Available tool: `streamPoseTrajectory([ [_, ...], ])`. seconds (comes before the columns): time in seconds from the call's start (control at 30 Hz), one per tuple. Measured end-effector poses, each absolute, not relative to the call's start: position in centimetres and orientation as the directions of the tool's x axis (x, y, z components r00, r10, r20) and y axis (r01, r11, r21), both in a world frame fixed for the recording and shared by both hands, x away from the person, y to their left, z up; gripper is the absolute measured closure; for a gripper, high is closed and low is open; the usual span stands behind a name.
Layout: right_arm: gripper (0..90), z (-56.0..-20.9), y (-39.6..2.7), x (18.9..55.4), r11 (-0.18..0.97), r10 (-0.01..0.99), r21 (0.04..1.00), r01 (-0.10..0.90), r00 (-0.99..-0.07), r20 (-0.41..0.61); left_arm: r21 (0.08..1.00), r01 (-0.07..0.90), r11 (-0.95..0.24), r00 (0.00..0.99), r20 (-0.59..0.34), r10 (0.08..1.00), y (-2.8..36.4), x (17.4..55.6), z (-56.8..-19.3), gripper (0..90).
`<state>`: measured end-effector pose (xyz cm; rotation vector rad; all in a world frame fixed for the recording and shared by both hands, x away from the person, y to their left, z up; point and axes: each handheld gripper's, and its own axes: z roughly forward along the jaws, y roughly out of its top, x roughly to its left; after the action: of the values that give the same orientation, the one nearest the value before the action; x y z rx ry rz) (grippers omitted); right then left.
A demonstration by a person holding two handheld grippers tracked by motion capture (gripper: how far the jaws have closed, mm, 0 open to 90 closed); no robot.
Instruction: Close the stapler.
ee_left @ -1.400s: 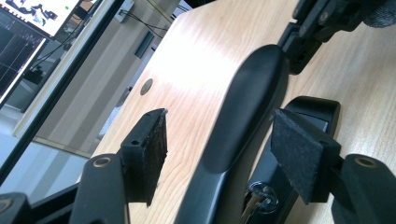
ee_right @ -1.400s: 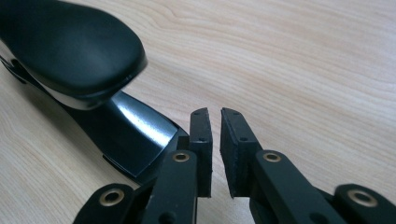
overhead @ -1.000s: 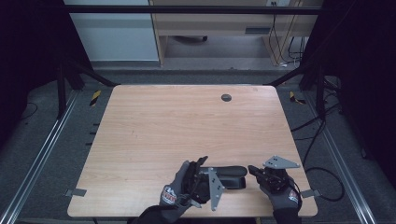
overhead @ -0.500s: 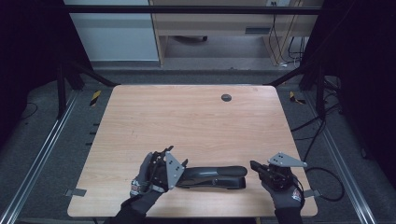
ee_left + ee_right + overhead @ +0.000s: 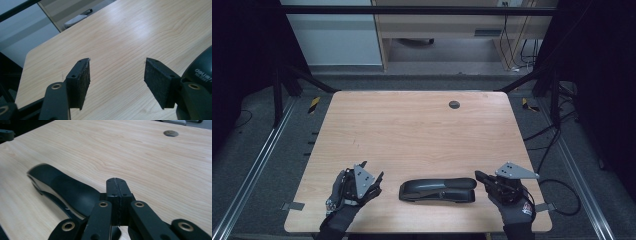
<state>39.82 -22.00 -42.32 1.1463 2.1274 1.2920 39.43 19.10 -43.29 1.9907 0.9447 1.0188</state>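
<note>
A black stapler (image 5: pixel 438 190) lies flat on the wooden table (image 5: pixel 412 130) near the front edge, lengthwise from left to right. My left gripper (image 5: pixel 372 169) is over the front left of the table, a short way left of the stapler, open with nothing between its pads (image 5: pixel 117 62). The stapler's rounded end (image 5: pixel 202 67) shows at the right edge of the left gripper view. My right gripper (image 5: pixel 479 176) is shut and empty at the stapler's right end. In the right gripper view the closed jaws (image 5: pixel 116 181) point past the stapler (image 5: pixel 67 190), which lies just left of them.
A round cable hole (image 5: pixel 454 104) sits in the table near its far edge, also seen in the right gripper view (image 5: pixel 171 133). Bare wood spreads across the middle and back. Metal rails and cables run along the floor on both sides.
My left gripper has moved left, from over the stapler's left end to the front left of the table, leaving the stapler lying uncovered. The right gripper has stayed shut at the stapler's right end.
</note>
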Motion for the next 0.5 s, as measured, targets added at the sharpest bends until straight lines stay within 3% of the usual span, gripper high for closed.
streamPoseTrajectory([
  [0.5, 90.0, -43.2, -20.6, 39.4, 0.248, 0.782, 0.857, 0.452, -0.615, 0.098, 0.828, 0.341, -0.445, 0.391, 0.306, 0.868, 20.5, 39.9, -44.6, 37.5],
])
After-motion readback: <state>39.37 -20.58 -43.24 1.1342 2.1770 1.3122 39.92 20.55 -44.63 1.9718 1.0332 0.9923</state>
